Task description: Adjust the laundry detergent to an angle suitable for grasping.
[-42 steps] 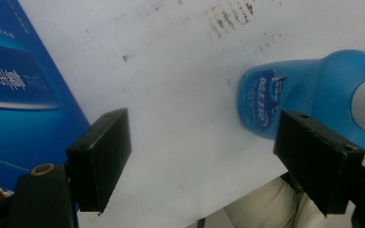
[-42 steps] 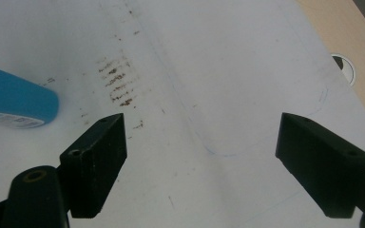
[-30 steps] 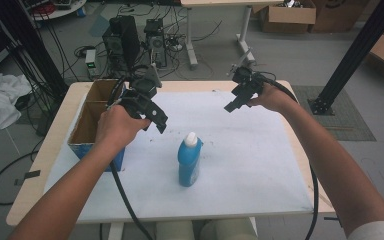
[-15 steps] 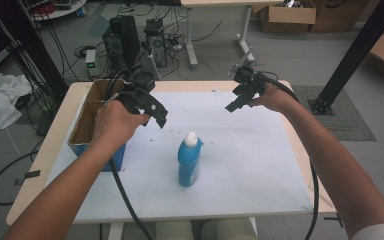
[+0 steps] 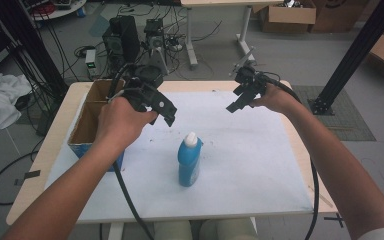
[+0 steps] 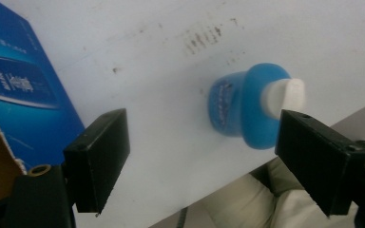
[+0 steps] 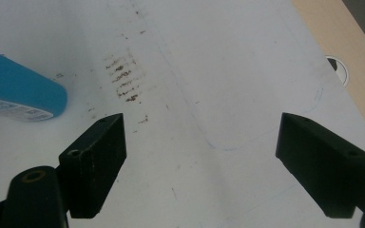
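Two handheld black grippers, bare forearms, white sleeve edge at right.
Left gripper (image 5: 167,114) and right gripper (image 5: 234,104): blocky black jaws, brass-ringed screw holes, black cable (image 5: 125,192) trailing from each.

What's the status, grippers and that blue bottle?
Left gripper open, above the table. Right gripper open, holding nothing. Blue bottle upright, untouched. Open box beside it, nothing blocking.

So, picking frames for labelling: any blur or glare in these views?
High view: evenly lit, no glare, blue bottle slightly soft. Left gripper view: the bottle is soft, the jaws sharper. Right gripper view: brown smudges on the white sheet read clearly.
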